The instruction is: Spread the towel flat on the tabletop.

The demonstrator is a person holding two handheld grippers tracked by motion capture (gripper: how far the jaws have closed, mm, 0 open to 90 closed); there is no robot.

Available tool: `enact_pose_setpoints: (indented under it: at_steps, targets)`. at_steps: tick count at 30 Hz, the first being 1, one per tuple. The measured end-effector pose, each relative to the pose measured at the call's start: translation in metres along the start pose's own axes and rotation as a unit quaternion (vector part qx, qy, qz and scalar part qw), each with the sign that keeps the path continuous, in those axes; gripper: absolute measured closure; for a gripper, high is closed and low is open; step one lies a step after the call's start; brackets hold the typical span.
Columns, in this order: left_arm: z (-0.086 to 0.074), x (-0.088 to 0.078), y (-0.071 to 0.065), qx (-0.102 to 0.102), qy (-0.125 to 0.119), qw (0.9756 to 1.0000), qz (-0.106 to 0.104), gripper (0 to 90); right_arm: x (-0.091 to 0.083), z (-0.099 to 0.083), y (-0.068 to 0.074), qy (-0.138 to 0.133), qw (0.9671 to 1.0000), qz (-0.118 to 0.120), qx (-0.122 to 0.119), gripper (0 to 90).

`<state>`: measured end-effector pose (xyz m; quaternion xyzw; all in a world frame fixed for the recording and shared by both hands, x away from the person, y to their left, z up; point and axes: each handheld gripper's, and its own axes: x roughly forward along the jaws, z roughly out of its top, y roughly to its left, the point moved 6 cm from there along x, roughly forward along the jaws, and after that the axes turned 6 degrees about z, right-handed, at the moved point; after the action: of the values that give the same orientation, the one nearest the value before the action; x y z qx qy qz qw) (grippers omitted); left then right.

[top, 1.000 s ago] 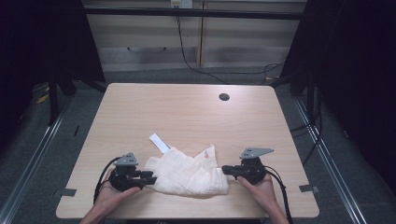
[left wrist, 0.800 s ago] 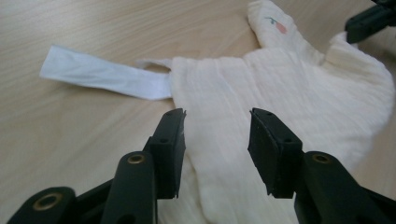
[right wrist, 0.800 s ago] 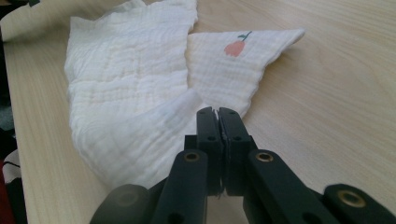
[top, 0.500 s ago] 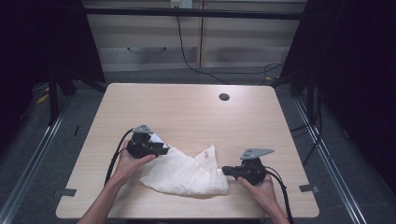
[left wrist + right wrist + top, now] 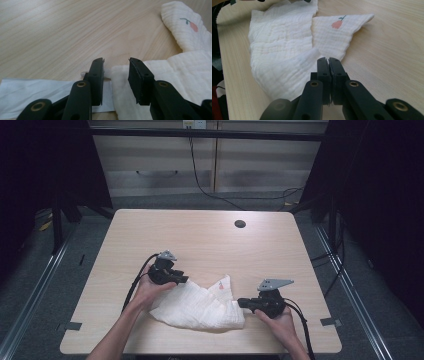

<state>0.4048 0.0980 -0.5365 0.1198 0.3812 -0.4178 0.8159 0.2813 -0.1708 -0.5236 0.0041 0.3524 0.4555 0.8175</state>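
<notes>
Wooden table, cabinets behind

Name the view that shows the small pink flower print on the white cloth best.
The right gripper view: the flower print sits large, sharp and unobstructed on the white cloth. The left gripper view catches it near the frame's edge, and the high view shows a tiny reddish speck.
</notes>
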Motion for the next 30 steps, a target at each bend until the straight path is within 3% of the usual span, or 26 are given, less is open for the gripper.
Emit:
enact_pose_setpoints:
  at_steps: [4, 6, 9, 10, 11, 15, 17, 20, 21, 22, 24, 26, 27, 29, 30]
  targets:
    - [-0.001, 0.002, -0.003, 0.001, 0.0, 1.0, -0.001, 58.8, -0.001, 0.0, -0.001, -0.003, 1.0, -0.002, -0.001, 88.1]
    - [-0.005, 0.004, -0.004, 0.02, 0.003, 0.9997, 0.013, 58.1, -0.002, 0.0, -0.001, -0.005, 1.0, -0.002, 0.001, 88.1]
    - [-0.006, 0.004, -0.007, 0.022, -0.003, 0.9996, 0.017, 61.0, -0.002, -0.001, -0.001, -0.004, 1.0, -0.002, 0.002, 88.2]
    - [-0.007, 0.003, -0.008, 0.036, -0.001, 0.999, 0.025, 61.0, -0.002, -0.001, -0.001, -0.004, 1.0, -0.002, 0.002, 88.2]
    - [-0.008, 0.002, -0.009, 0.048, 0.002, 0.9983, 0.032, 65.9, -0.001, -0.001, -0.001, -0.002, 1.0, -0.002, 0.003, 88.1]
    - [-0.01, 0.002, -0.011, 0.053, -0.006, 0.9981, 0.03, 82.7, -0.002, 0.0, -0.001, -0.004, 1.0, -0.003, 0.002, 88.1]
    - [-0.011, 0.002, -0.012, 0.041, -0.012, 0.9988, 0.023, 86.1, -0.003, 0.0, -0.001, -0.005, 1.0, -0.004, 0.004, 88.2]
    - [-0.013, 0.0, -0.008, 0.006, -0.023, 0.9997, 0.001, 87.3, -0.005, 0.001, -0.001, -0.012, 0.9999, -0.005, 0.006, 88.2]
    - [-0.013, 0.0, -0.008, 0.006, -0.023, 0.9997, 0.001, 87.4, -0.005, 0.001, -0.001, -0.012, 0.9999, -0.005, 0.006, 88.2]
    - [-0.012, -0.004, -0.005, -0.014, -0.035, 0.9992, -0.01, 87.4, -0.008, 0.003, -0.001, -0.017, 0.9998, -0.005, 0.007, 88.2]
    - [-0.008, -0.011, -0.003, -0.033, -0.048, 0.9982, -0.016, 87.6, -0.012, 0.006, -0.001, -0.03, 0.9995, 0.001, 0.012, 88.3]
    - [-0.005, -0.016, -0.004, -0.036, -0.056, 0.9975, -0.022, 87.6, -0.015, 0.009, 0.0, -0.037, 0.9993, -0.003, 0.01, 88.3]
    - [0.002, -0.027, -0.004, -0.041, -0.075, 0.9959, -0.028, 87.7, -0.025, 0.017, 0.001, -0.06, 0.9981, -0.005, 0.007, 88.4]
    - [0.011, -0.039, -0.003, -0.047, -0.098, 0.9935, -0.034, 87.8, -0.035, 0.026, 0.001, -0.075, 0.9972, -0.01, 0.004, 88.4]
    - [0.011, -0.039, -0.003, -0.047, -0.098, 0.9935, -0.034, 87.8, -0.035, 0.026, 0.001, -0.075, 0.9972, -0.01, 0.004, 88.4]
